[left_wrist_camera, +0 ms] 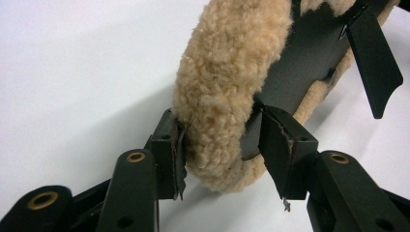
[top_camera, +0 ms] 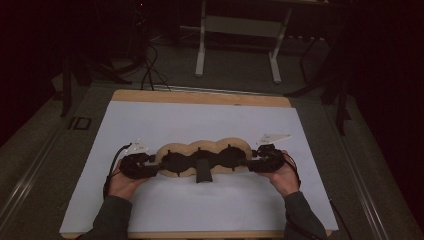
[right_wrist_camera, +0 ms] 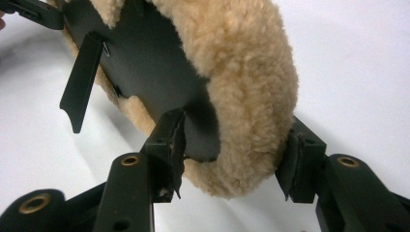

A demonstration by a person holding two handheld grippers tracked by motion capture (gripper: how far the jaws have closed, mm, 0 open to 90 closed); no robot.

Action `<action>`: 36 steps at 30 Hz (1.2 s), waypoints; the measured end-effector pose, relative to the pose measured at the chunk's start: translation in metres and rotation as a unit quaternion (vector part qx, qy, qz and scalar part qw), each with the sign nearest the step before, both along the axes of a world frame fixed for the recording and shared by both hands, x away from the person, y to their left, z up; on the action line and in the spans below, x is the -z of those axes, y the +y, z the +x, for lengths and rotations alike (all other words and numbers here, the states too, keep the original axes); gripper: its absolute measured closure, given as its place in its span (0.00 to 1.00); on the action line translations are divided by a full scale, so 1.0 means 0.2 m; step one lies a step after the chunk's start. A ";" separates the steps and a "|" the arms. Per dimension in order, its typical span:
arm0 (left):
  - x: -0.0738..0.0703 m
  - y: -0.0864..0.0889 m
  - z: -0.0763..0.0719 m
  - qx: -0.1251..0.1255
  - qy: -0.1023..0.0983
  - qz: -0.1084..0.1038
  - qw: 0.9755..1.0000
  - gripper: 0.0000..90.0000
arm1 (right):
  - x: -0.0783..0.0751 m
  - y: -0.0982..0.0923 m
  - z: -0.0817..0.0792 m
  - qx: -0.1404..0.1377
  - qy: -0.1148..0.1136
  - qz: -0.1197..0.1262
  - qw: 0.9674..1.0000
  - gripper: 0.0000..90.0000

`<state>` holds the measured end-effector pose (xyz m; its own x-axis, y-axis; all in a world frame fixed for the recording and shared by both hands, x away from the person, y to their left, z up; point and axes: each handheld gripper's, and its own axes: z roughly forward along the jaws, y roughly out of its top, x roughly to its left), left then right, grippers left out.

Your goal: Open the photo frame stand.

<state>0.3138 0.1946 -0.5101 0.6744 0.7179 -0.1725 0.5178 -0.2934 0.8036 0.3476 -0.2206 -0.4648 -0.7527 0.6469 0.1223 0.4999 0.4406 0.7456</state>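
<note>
A long tan fleece pad (top_camera: 207,146) with a black backing panel (top_camera: 200,160) lies crosswise on the white sheet (top_camera: 200,120) covering the wooden table (top_camera: 200,97), near the person's edge; a black strap tab (top_camera: 203,171) sticks out from its middle toward the person.

Left gripper (top_camera: 152,165) sits at the pad's left end, held in the left hand (top_camera: 121,184); in the left gripper view (left_wrist_camera: 227,159) the rounded fleece end lies between the jaws, which stand at a middling spread; the left pad (left_wrist_camera: 176,154) touches the fleece, the right pad (left_wrist_camera: 273,145) sits against the black backing edge; whether they truly press or merely rest there I cannot tell.

Right gripper (top_camera: 254,162) sits at the pad's right end, in the right hand (top_camera: 282,177); in the right gripper view (right_wrist_camera: 232,154) the other fleece end lies between its jaws, likewise at a middling spread; one pad (right_wrist_camera: 174,140) meets the black backing, the far pad (right_wrist_camera: 295,159) lies just beside the fleece, contact uncertain in the shadow.

The pad appears to lie flat on the sheet; both sleeves (top_camera: 112,217) enter from the near edge; the room beyond the table is dark, with a white table frame (top_camera: 240,40) on the floor farther back.
</note>
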 end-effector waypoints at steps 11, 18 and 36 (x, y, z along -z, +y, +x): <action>-0.03 -0.04 0.07 -0.002 -0.023 0.018 1.000 0.60 | 0.04 -0.01 0.04 0.022 -0.005 -0.003 1.000 0.52; -0.04 -0.07 0.10 -0.007 -0.042 0.041 0.998 0.60 | 0.07 -0.01 0.06 0.037 -0.013 -0.015 0.999 0.50; -0.03 -0.12 0.11 -0.017 -0.059 0.039 0.997 0.59 | 0.16 -0.04 0.08 0.059 -0.007 -0.011 0.998 0.48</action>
<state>0.3367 0.1715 -0.5034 0.6623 0.7483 -0.0362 0.4316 -0.3415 0.8349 0.3631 -0.2278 -0.4973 -0.6723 0.7337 0.0978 0.5393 0.3950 0.7438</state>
